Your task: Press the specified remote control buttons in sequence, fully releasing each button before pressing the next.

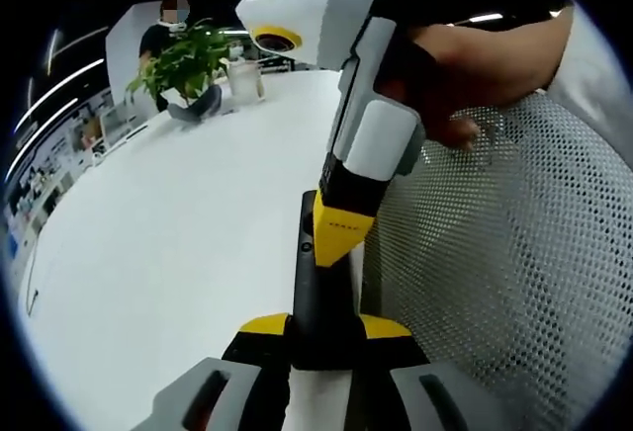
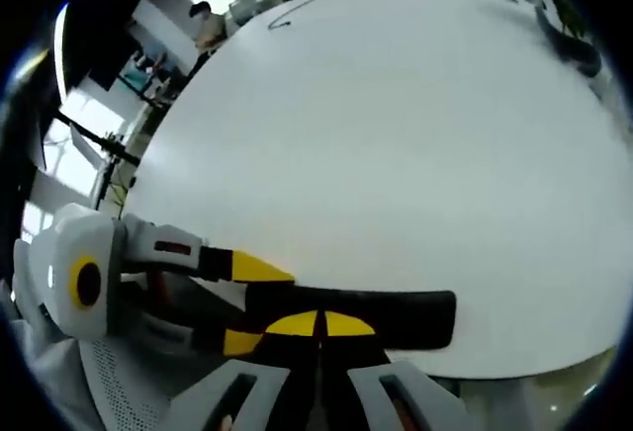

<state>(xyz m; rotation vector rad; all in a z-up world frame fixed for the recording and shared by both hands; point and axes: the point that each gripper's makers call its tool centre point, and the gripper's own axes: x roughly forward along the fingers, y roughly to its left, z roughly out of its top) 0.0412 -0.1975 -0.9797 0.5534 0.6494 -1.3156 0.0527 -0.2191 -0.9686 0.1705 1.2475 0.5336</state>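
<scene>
my left gripper (image 1: 321, 337) grips the black remote (image 1: 318, 293) at the white table (image 1: 178, 253) edge while my right gripper (image 2: 318, 327), tips together, presses on the remote.

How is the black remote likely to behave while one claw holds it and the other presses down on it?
The remote looks rigid, so it should not bend. Long and slim, clamped at one end by the left claw, it may pivot under the right claw. The smooth white table could let it slide.
</scene>
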